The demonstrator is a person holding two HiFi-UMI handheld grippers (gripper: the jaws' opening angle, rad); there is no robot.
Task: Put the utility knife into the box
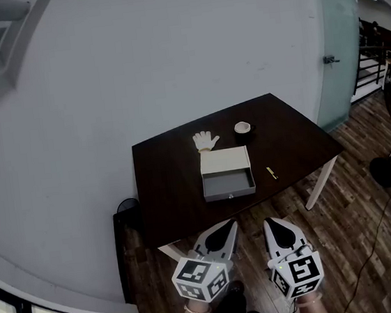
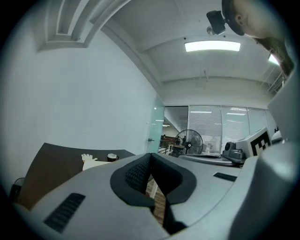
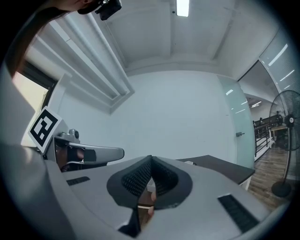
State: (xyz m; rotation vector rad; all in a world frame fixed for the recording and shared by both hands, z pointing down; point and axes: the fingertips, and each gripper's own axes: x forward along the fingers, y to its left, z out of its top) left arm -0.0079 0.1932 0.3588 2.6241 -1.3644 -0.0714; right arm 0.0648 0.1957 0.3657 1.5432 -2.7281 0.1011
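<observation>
Left gripper (image 1: 226,227) — jaws pressed together, nothing between them. Right gripper (image 1: 272,225) likewise: closed, empty. Both hang well short of the table (image 1: 163,184). On it, in order: glove (image 1: 206,140), open box (image 1: 228,183), cup (image 1: 242,128), then the knife (image 1: 271,172), lying flat just right of the box and near the front edge. Risk: the knife is thin and low — jaws spread too little or set down askew would likely push it off the edge rather than pinch it.
</observation>
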